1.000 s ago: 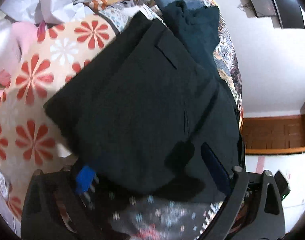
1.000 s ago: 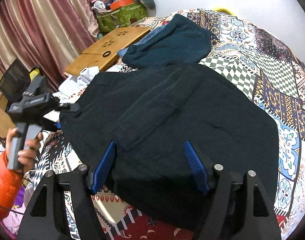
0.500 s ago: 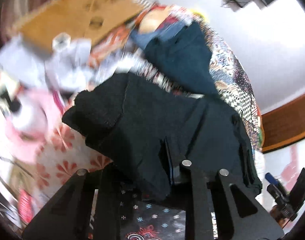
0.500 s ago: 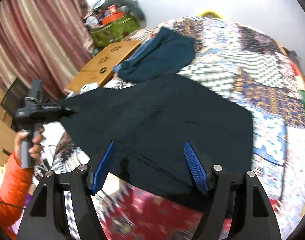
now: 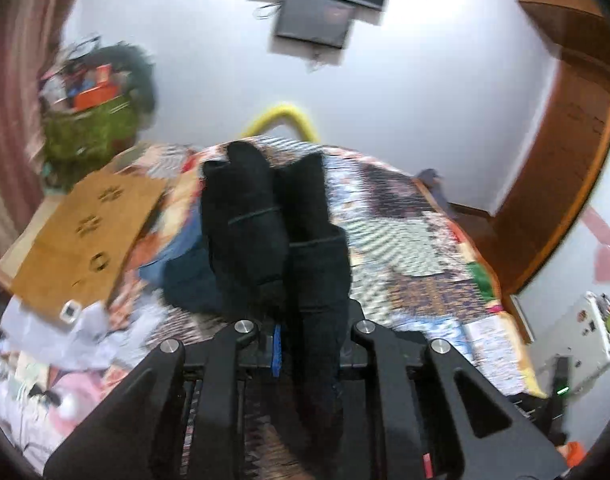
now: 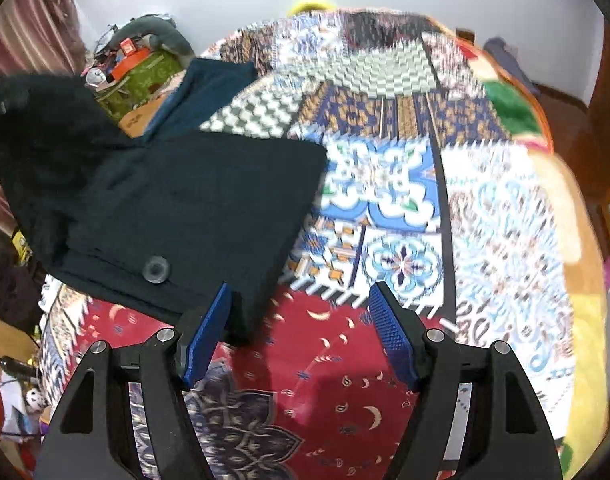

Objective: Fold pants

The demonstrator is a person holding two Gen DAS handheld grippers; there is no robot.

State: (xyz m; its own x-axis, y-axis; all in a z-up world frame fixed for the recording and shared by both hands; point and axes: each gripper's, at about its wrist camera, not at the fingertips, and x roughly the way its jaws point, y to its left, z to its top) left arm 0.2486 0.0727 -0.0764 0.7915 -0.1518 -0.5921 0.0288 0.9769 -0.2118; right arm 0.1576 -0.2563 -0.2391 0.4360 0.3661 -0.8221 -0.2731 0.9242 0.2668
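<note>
Over on the left, the left gripper (image 5: 301, 344) has just closed its jaws on a bunched edge of the black pants (image 6: 177, 192), lifting that end off the quilt (image 6: 485, 216). The rest of the pants lies flat on the quilt's left side, button up. Further right, the right gripper (image 6: 301, 332) hangs with jaws apart, holding nothing, its left pad just beside the pants' near corner.

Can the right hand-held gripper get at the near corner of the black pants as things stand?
Probably yes. The right hand-held gripper is open and empty, and the black pants have their near corner lying flat on the quilt beside its left finger, with nothing in between.
</note>
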